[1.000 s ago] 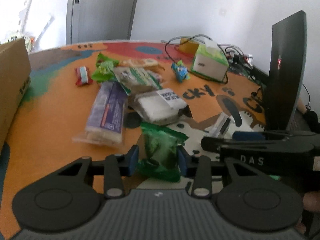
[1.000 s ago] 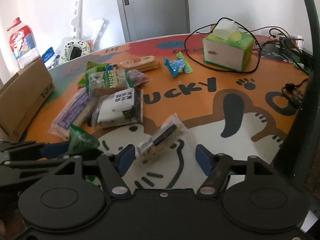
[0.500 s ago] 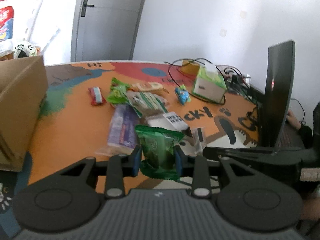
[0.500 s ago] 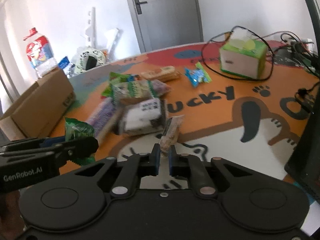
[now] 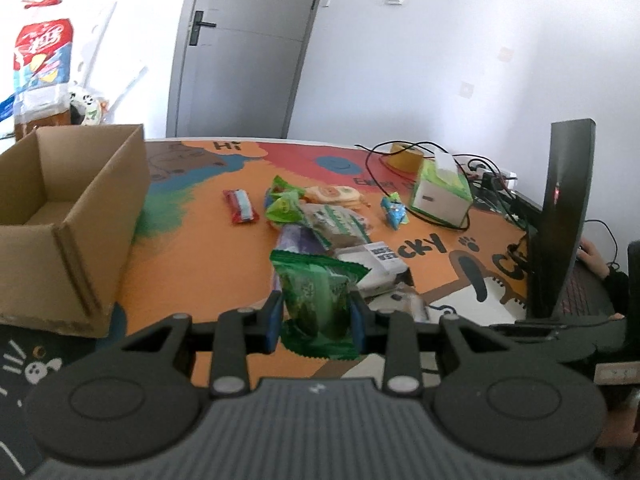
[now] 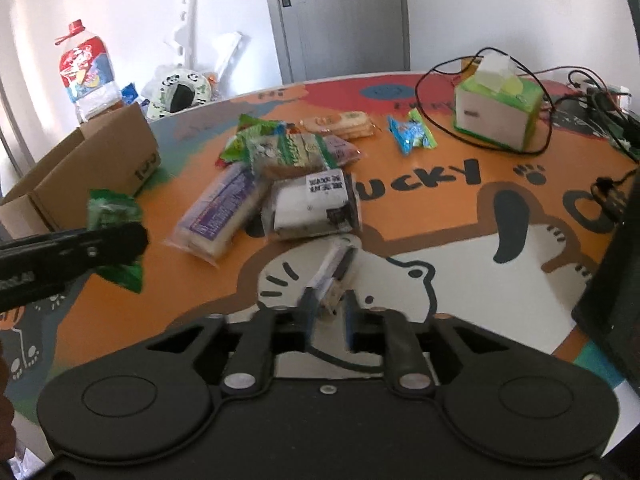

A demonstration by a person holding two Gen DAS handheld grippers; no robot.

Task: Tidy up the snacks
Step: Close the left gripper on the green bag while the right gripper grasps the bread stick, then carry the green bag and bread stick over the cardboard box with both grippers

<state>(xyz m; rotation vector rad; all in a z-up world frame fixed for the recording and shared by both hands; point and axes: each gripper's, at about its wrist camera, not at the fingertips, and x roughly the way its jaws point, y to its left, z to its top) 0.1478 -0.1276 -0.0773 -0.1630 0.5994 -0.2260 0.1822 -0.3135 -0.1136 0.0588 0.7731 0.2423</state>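
Observation:
My left gripper (image 5: 316,316) is shut on a green snack packet (image 5: 316,300) and holds it above the table; the packet also shows in the right wrist view (image 6: 114,216). My right gripper (image 6: 329,314) is shut on a clear-wrapped dark cookie packet (image 6: 332,270), lifted off the table. An open cardboard box (image 5: 60,216) stands at the left. A pile of snacks lies mid-table: a purple packet (image 6: 220,212), a white packet (image 6: 312,204), a green-white packet (image 6: 288,152), a biscuit packet (image 6: 340,124), a blue candy (image 6: 412,132) and a red bar (image 5: 240,206).
A green tissue box (image 6: 496,116) with black cables around it stands at the back right. A dark laptop (image 5: 560,216) stands upright at the right edge. A large water bottle (image 6: 86,72) stands behind the box.
Both grippers have risen with their packets. The left one has lifted the green packet higher and turned toward the box. The right one, open a second ago, has shut on the cookie packet.

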